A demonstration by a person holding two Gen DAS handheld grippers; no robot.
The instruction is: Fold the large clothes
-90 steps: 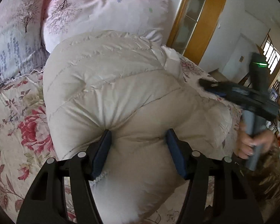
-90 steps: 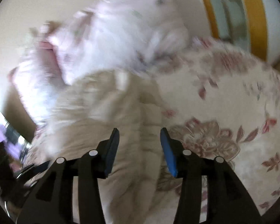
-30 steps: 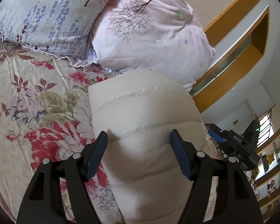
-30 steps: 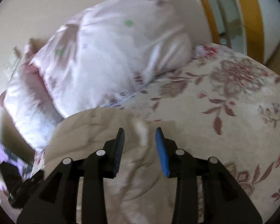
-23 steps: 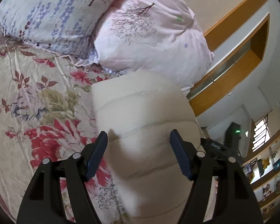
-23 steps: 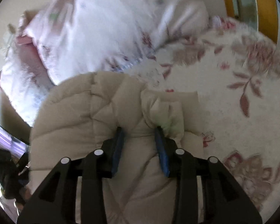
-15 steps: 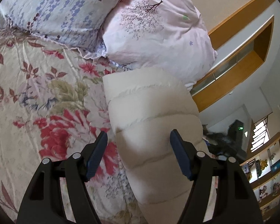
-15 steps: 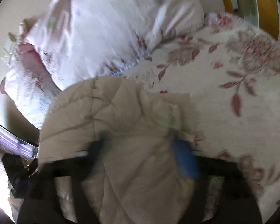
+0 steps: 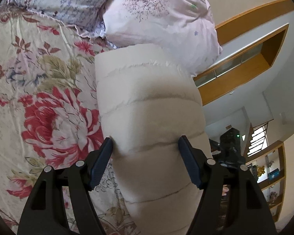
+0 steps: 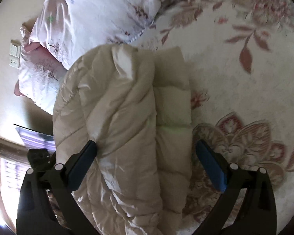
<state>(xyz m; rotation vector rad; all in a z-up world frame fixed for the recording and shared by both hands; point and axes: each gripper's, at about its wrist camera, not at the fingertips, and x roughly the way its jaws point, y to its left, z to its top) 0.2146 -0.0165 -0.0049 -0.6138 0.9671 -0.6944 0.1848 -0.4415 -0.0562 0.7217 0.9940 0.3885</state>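
Puffer jacket (image 9: 147,105) sits on the floral bedspread (image 9: 39,90), bulk folded into a thick bundle, pillows (image 9: 158,13) at 12 o'clock. Left gripper (image 9: 146,148) is clamped on the bundle. Right gripper (image 10: 147,150) has just opened wide, straddling the jacket without pressing. Left to do, I'd say: flatten, tidy edges.

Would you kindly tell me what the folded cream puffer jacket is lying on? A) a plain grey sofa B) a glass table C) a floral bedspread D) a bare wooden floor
C: the cream puffer jacket lies on the floral bedspread, just below the pillows.
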